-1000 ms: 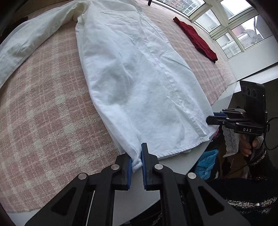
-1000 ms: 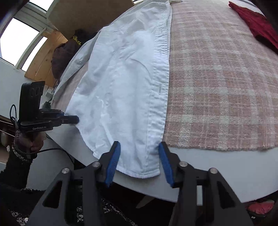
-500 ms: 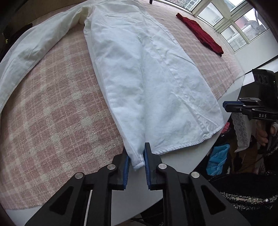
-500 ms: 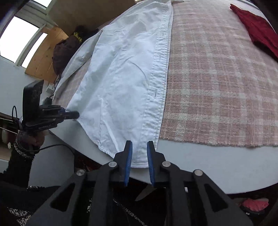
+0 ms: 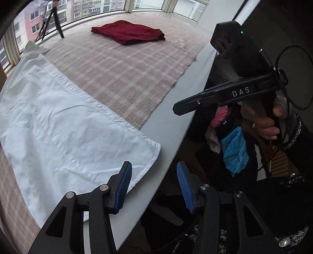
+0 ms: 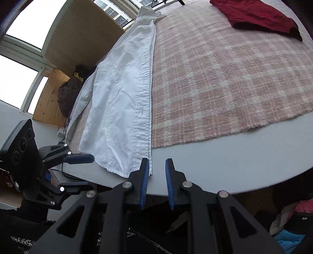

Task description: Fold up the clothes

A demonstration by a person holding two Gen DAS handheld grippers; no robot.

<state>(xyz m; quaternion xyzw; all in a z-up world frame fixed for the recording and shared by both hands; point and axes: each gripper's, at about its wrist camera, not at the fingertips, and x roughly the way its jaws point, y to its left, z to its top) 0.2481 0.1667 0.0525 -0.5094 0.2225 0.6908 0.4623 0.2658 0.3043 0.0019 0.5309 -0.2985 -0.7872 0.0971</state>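
A white shirt (image 5: 64,132) (image 6: 117,97) lies folded lengthwise on the pink plaid blanket (image 5: 127,78), its hem over the grey table edge (image 5: 168,125). My left gripper (image 5: 154,185) hovers over the hem's right corner. Its jaws are opening with nothing between them, and its left finger (image 5: 124,184) is above the cloth. My right gripper (image 6: 156,175) sits at the placket's bottom corner, jaws a little apart with bare table showing in the gap. The cloth lies beside its left pad (image 6: 145,174), not pinched. A hand (image 5: 264,125) holds the right gripper.
A folded red garment (image 5: 129,32) (image 6: 260,15) lies at the blanket's far side by the windows. Below the table edge sits a heap of blue and pink clothes (image 5: 233,148). A dark bag (image 6: 72,91) rests by the wooden panel at the left. A tripod (image 5: 52,21) stands at the window.
The left gripper let go of the shirt's hem corner, swung right along the table edge and opened. The right gripper narrowed around the placket hem, and now the cloth lies beside its pad.
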